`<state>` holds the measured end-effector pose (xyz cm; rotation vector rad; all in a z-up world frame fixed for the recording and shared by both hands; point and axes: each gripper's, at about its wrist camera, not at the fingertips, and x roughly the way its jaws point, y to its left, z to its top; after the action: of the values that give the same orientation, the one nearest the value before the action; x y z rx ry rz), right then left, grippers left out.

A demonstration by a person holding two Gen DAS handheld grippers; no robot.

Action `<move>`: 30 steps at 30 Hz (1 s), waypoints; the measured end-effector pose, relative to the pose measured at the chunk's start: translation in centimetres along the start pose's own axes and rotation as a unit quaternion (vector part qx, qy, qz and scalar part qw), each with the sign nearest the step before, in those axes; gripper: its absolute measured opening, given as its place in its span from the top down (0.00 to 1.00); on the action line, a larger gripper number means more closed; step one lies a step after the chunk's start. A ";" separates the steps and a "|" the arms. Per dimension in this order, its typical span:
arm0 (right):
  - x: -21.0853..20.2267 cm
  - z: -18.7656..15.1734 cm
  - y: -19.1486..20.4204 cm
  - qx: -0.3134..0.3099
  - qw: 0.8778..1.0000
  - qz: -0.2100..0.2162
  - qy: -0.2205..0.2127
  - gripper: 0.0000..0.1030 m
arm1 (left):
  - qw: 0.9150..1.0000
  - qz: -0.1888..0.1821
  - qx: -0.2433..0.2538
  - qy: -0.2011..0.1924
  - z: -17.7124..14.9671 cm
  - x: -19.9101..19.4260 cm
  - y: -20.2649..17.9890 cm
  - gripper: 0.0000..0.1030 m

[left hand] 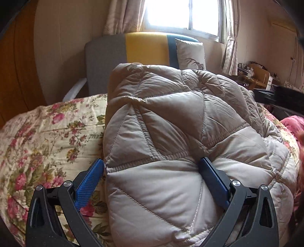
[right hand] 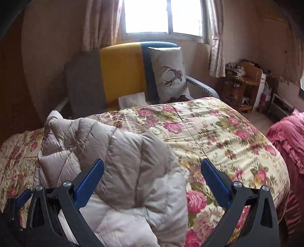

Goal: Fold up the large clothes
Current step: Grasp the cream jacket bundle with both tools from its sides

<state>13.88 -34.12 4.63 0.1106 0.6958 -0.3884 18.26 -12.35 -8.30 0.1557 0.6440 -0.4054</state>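
A beige quilted down jacket [left hand: 171,133] lies bunched on a floral bedspread [left hand: 47,136]. My left gripper [left hand: 152,165] is open, its blue fingers [left hand: 89,182] wide apart around a puffy fold of the jacket. In the right wrist view the jacket [right hand: 123,161] lies at the left of the bedspread [right hand: 218,136]. My right gripper [right hand: 152,167] is open over the jacket's right edge, with the left finger [right hand: 89,182] over the jacket and the right finger [right hand: 214,182] over the bedspread. The left gripper's blue tip [right hand: 22,195] shows at the far left.
A grey, yellow and teal chair [right hand: 121,76] with a deer-print cushion [right hand: 169,74] stands behind the bed under a window [right hand: 161,17]. A wooden stand with clutter [right hand: 241,83] is at the right. A pink ruffled fabric [right hand: 288,136] lies at the bed's right side.
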 end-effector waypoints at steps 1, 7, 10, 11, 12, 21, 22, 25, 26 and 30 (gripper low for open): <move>1.3 0.2 0.4 -0.006 1.000 0.000 0.008 0.02 | 1.000 0.003 0.004 -0.002 0.0 -0.1 -0.1 0.04; 8.0 -3.4 -3.3 0.089 0.992 -0.019 0.091 0.02 | 1.000 -0.031 0.005 0.002 -0.1 -0.1 0.3 0.04; 8.6 -4.0 -4.0 0.105 0.989 -0.011 0.098 0.02 | 0.998 -0.053 -0.013 0.018 -0.3 1.0 0.6 0.03; 8.5 -3.9 -3.9 0.103 0.990 -0.011 0.099 0.02 | 0.998 -0.055 -0.018 0.022 -0.3 1.1 0.8 0.03; 8.3 -3.9 -3.9 0.101 0.990 -0.010 0.097 0.02 | 0.998 -0.056 -0.018 0.024 -0.2 1.0 0.7 0.03; 4.3 -4.0 -4.2 0.109 0.991 0.008 0.071 0.02 | 0.993 -0.087 -0.071 0.032 -1.2 -0.7 2.5 0.03; 3.8 -4.0 -4.1 0.106 0.992 0.006 0.069 0.02 | 0.993 -0.090 -0.074 0.033 -1.3 -0.7 2.6 0.03; 2.1 -4.0 -3.6 0.094 0.994 0.003 0.062 0.02 | 0.991 -0.095 -0.084 0.035 -1.4 -0.9 2.8 0.03; 1.7 -4.0 -3.5 0.090 0.994 0.003 0.061 0.02 | 0.991 -0.095 -0.085 0.035 -1.4 -1.0 2.8 0.03; 0.2 -4.2 -3.1 0.078 0.995 0.005 0.057 0.02 | 0.991 -0.094 -0.086 0.034 -1.3 -1.1 2.9 0.03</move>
<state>10.29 -36.11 1.43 0.2863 0.7759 -0.4289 17.95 -9.00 -8.56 -0.0563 0.7602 -0.5246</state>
